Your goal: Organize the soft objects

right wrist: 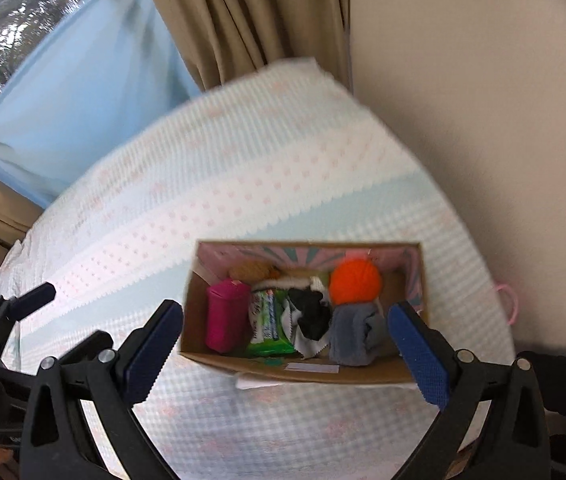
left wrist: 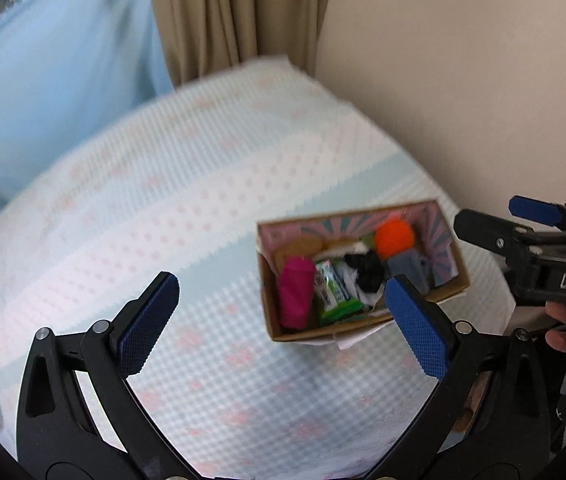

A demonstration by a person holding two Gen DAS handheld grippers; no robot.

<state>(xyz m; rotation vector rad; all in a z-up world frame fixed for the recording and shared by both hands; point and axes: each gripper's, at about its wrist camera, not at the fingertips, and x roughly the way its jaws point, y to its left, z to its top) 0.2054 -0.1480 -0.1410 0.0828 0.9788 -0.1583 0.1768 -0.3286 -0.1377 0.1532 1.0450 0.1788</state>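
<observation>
A cardboard box (left wrist: pixel 273 312) (right wrist: pixel 363 376) sits on the bed's checked cover. It holds an orange yarn ball (left wrist: pixel 394 239) (right wrist: pixel 355 282), a magenta pouch (left wrist: pixel 295 292) (right wrist: pixel 225 316), a green tissue pack (left wrist: pixel 333 292) (right wrist: pixel 269 322), a black cloth (left wrist: pixel 367 270) (right wrist: pixel 313 314), a grey cloth (left wrist: pixel 409 266) (right wrist: pixel 355 334) and a brown soft item (left wrist: pixel 299 248) (right wrist: pixel 249 270). My left gripper (left wrist: pixel 283 322) is open and empty, above the bed left of the box. My right gripper (right wrist: pixel 285 354) is open and empty, over the box's near side; it also shows at the right of the left wrist view (left wrist: pixel 483 220).
The bed cover (left wrist: pixel 163 200) (right wrist: pixel 243 180) has blue, white and pink squares. A beige wall (left wrist: pixel 443 80) (right wrist: pixel 483 120) runs along the right. Tan curtains (left wrist: pixel 235 12) (right wrist: pixel 251 12) and a pale blue sheer curtain (left wrist: pixel 55 72) (right wrist: pixel 83 88) hang behind the bed.
</observation>
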